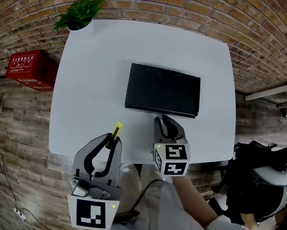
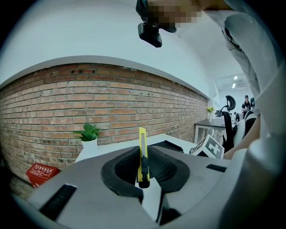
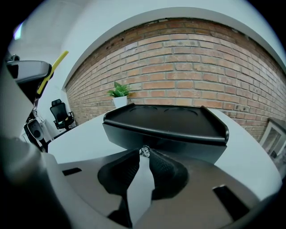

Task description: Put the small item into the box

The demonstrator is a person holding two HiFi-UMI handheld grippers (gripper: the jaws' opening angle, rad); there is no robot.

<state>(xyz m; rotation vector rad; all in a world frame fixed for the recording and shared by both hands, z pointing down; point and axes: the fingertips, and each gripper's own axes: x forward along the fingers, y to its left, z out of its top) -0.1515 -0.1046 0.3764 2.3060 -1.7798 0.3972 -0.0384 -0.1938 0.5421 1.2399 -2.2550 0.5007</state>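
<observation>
1. Small item [image 3: 144, 151], a tiny shiny piece too small to identify, sits pinched at the very tips of the right gripper [image 3: 144, 154] in the right gripper view. The jaws are closed to a sliver around it. Directly ahead and just beyond the tips stands the near wall of the black box [image 3: 165, 127], its shallow inside bare as far as this view shows. A potted plant [image 3: 119, 91] marks the far corner of the tabletop [image 3: 76, 141].

2. Seen from the head view, the box [image 1: 162, 89] lies right of the tabletop's [image 1: 98, 70] middle, one long side facing the near edge. The right gripper [image 1: 161, 118] points at that side, tips just short of it; the piece itself cannot be made out here. The left gripper [image 1: 112, 140] hangs over the near edge, well left of the box, with a yellow utility knife [image 1: 117, 129] jutting from it. A red crate [image 1: 26, 65] stands on the floor beyond the left edge.

3. In the left gripper view, the left gripper [image 2: 143, 169] is clamped on the knife [image 2: 142, 143], which stands upright between the pads. The box [image 2: 169, 145] shows beyond, to the right.

4. Judged from these views, the pick-up is done. What remains is lifting the piece over the wall and letting go inside the box.
</observation>
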